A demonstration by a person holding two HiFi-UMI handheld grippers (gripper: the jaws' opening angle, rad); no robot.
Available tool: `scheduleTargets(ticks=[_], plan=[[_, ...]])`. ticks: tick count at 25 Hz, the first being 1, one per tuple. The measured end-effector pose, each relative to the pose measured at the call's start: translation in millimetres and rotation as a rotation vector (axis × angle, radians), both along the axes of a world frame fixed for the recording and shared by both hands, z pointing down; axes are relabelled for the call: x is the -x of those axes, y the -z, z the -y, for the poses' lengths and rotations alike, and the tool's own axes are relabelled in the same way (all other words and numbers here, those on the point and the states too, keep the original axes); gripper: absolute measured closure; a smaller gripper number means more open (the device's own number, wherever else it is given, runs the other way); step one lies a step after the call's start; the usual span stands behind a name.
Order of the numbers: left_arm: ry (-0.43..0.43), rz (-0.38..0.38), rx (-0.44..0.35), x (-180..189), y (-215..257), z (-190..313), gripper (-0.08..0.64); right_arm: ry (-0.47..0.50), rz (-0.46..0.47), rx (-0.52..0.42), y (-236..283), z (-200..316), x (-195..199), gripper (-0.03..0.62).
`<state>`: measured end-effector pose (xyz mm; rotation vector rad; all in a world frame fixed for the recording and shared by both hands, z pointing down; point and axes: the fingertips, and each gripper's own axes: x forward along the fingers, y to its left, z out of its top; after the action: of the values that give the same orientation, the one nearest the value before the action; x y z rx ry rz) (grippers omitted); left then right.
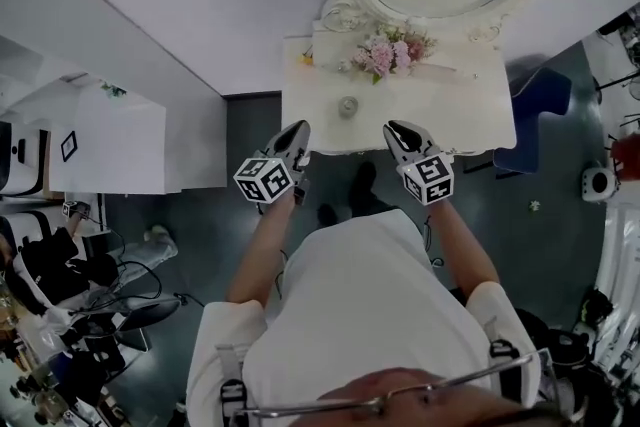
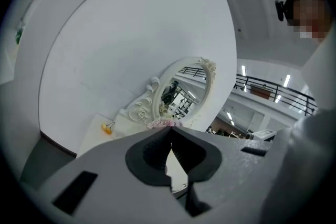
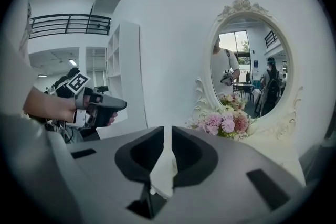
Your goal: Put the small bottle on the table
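A small, greyish, round-topped bottle (image 1: 347, 106) stands mid-way along the white counter (image 1: 470, 105), at upper centre of the frame. It is seen end-on, its long axis upright. The grey left claw (image 2: 169, 131) is pressed together and empty. The grey right claw (image 3: 167, 132) shows a thin slit, with nothing in it.

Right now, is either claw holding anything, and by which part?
Nothing is held. The grey left claw is shut, tips touching, with nothing between them; the grey right claw has its jaws a thin gap apart, also empty.
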<state>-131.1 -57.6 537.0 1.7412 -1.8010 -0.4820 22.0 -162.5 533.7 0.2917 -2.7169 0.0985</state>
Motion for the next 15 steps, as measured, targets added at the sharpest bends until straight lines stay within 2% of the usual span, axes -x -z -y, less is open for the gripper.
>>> scheduleTargets(ticks=[7, 11, 15], plan=[[-0.106, 0.151, 0.015, -34, 10, -20, 0.557, 0.003, 0.017, -0.016, 14, -36, -29, 0.541], [-0.103, 0.218, -0.010, -47, 21, -34, 0.557, 0.018, 0.023, -0.046, 20, -41, -41, 0.545], [-0.074, 0.251, -0.024, -49, 33, -39, 0.557, 0.039, 0.040, -0.064, 29, -30, -43, 0.554]])
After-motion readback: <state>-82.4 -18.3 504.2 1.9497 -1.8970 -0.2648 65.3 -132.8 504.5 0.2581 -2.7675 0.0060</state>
